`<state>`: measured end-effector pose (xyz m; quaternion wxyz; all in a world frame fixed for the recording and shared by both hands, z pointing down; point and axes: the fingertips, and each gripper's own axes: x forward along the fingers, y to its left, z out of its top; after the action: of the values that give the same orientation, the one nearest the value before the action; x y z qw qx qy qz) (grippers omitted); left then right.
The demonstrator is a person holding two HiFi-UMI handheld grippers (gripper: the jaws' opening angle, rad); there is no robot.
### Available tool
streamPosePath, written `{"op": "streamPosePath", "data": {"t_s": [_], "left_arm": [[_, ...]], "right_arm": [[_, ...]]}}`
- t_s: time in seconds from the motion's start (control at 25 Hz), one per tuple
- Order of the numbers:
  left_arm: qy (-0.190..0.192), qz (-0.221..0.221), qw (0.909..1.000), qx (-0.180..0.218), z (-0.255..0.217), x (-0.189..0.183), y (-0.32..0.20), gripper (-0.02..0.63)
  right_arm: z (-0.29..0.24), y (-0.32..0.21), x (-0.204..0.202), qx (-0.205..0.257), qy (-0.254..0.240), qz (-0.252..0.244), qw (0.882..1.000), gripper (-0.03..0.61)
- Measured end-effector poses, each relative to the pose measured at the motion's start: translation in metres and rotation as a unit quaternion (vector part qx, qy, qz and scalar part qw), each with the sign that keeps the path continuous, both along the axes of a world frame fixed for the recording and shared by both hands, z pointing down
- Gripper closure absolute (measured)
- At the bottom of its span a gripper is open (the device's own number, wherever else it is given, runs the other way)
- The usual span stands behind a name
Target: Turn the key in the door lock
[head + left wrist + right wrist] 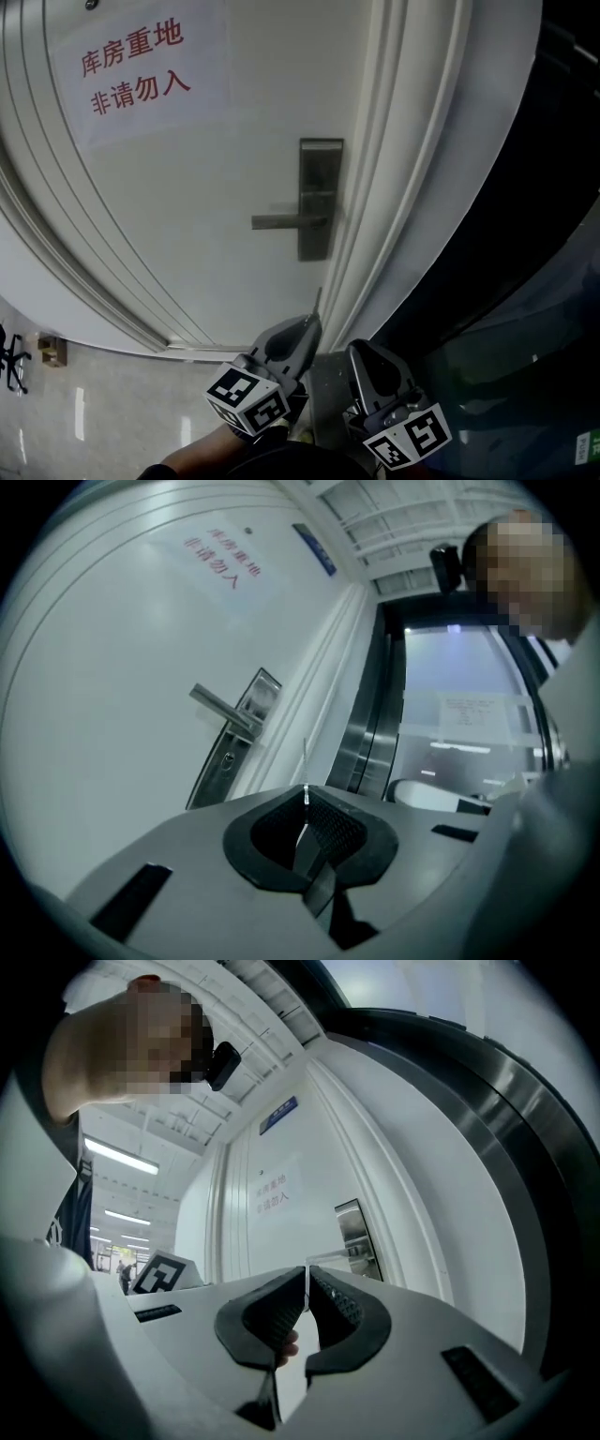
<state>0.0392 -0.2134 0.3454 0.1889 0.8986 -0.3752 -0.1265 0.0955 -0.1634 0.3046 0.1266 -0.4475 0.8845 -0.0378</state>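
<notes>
On the white door (187, 206) a steel lock plate (319, 197) carries a lever handle (286, 222) that points left. In the left gripper view the plate (236, 741) shows its keyhole (228, 758) below the lever. My left gripper (312, 323) (306, 801) is shut on a thin key (317, 300) (305, 761) whose blade, seen edge-on, sticks up toward the door, well below and short of the lock. My right gripper (361, 349) (306, 1283) hangs beside it, jaws shut with nothing held.
A paper sign (131, 66) with red characters hangs on the door's upper left. The white door frame moulding (403, 187) runs just right of the lock, with a dark metal and glass frame (525, 281) beyond. Pale floor tiles (94, 412) lie below.
</notes>
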Motion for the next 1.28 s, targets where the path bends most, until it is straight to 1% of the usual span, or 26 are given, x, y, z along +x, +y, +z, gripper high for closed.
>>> {"op": "streamPosePath", "data": {"t_s": [0.08,0.16,0.28,0.4,0.48,0.68,0.76,1.0,1.2,1.28], "left_arm": [[0.044,0.012,0.9982,-0.038,0.003,0.001,-0.02,0.606],[0.085,0.022,0.9933,-0.076,0.008,0.001,-0.039,0.605],[0.139,0.035,0.9807,-0.133,0.016,0.003,-0.066,0.605],[0.177,0.043,0.9678,-0.174,0.023,0.007,-0.089,0.606],[0.192,0.045,0.9612,-0.193,0.028,0.009,-0.102,0.605],[0.209,0.047,0.9527,-0.216,0.035,0.014,-0.123,0.606],[0.22,0.046,0.9477,-0.227,0.038,0.015,-0.13,0.606],[0.268,0.051,0.9238,-0.268,0.043,0.015,-0.146,0.605],[0.29,0.054,0.9092,-0.294,0.047,0.016,-0.152,0.606],[0.296,0.053,0.9051,-0.301,0.047,0.016,-0.153,0.606]], "right_arm": [[-0.002,-0.011,-0.001,0.004,0.005,0.005,1.0,0.561],[-0.002,-0.023,-0.002,0.002,0.006,0.008,1.0,0.561],[0.0,-0.038,-0.003,-0.001,0.007,0.012,1.0,0.561],[0.003,-0.052,0.0,-0.007,0.007,0.018,1.0,0.561],[0.005,-0.061,0.002,-0.01,0.006,0.022,1.0,0.561],[0.011,-0.076,0.006,-0.018,0.004,0.028,0.999,0.561],[0.013,-0.08,0.007,-0.019,0.003,0.029,0.999,0.561],[0.014,-0.089,0.009,-0.022,0.003,0.033,0.999,0.561],[0.015,-0.094,0.011,-0.024,0.001,0.037,0.999,0.561],[0.015,-0.095,0.012,-0.025,0.001,0.038,0.999,0.561]]}}
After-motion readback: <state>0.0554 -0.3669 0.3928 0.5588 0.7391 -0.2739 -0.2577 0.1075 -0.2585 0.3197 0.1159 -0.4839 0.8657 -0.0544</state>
